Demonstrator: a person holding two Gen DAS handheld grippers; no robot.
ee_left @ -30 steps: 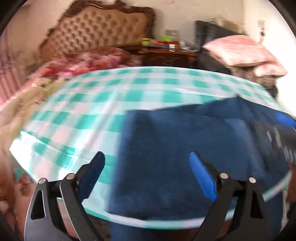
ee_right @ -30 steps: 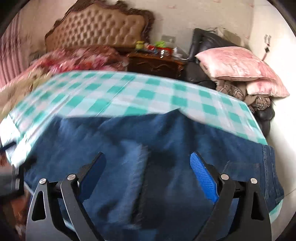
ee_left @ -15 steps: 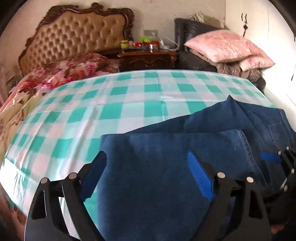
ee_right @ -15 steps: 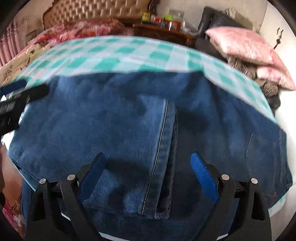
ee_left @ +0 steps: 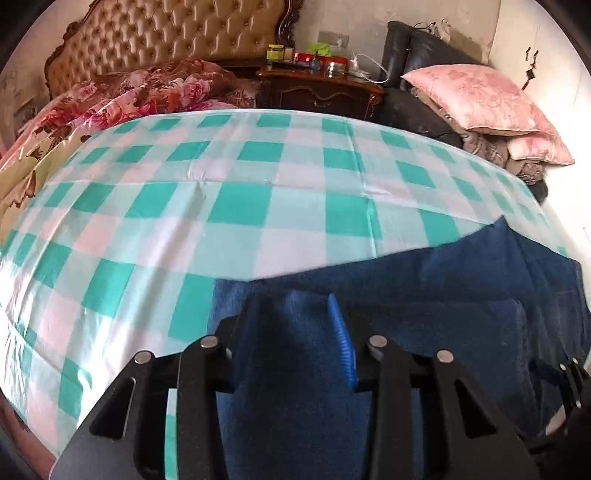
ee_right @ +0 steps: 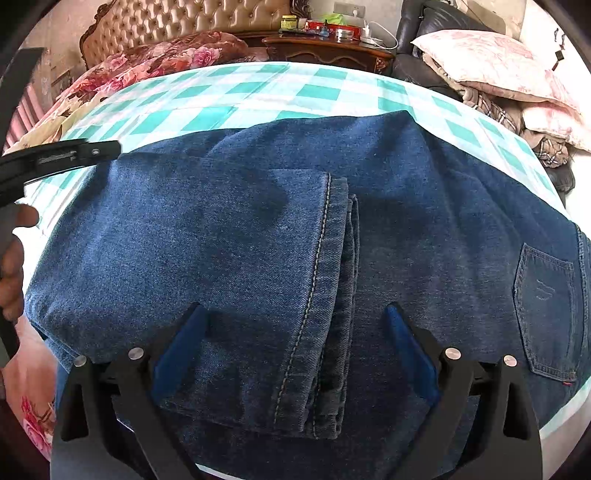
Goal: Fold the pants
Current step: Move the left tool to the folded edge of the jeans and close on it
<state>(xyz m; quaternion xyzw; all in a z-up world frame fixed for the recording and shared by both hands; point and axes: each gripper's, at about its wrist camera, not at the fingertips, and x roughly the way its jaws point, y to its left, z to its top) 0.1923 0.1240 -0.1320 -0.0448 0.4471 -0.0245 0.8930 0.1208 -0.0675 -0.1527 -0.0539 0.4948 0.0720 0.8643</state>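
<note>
The left gripper (ee_left: pixel 295 332) is nearest in its own view; its two fingers have closed onto a raised bunch of the blue jeans (ee_right: pixel 229 251), and the denim is pinched between the blue pads (ee_left: pixel 341 339). The right gripper (ee_right: pixel 295 354) hangs over the cloth with its fingers spread wide apart, and they hold nothing. Between these fingers lies the hem end of the trouser leg (ee_right: pixel 321 295), folded back on top of the rest of the pants, with its light stitching running away from the camera.

The jeans lie flat on the near part of the table, on a tablecloth (ee_left: pixel 240 206) with green and white squares. A back pocket (ee_right: pixel 546 310) shows at the right side, near the edge of the table. In the right wrist view, the left gripper enters from the left edge and touches the far left corner of the fold.

Behind the table stand a bed with a flowered blanket (ee_left: pixel 147 92), a padded headboard (ee_left: pixel 177 33), a dark wooden nightstand (ee_left: pixel 317 92) and pink pillows (ee_left: pixel 480 99).
</note>
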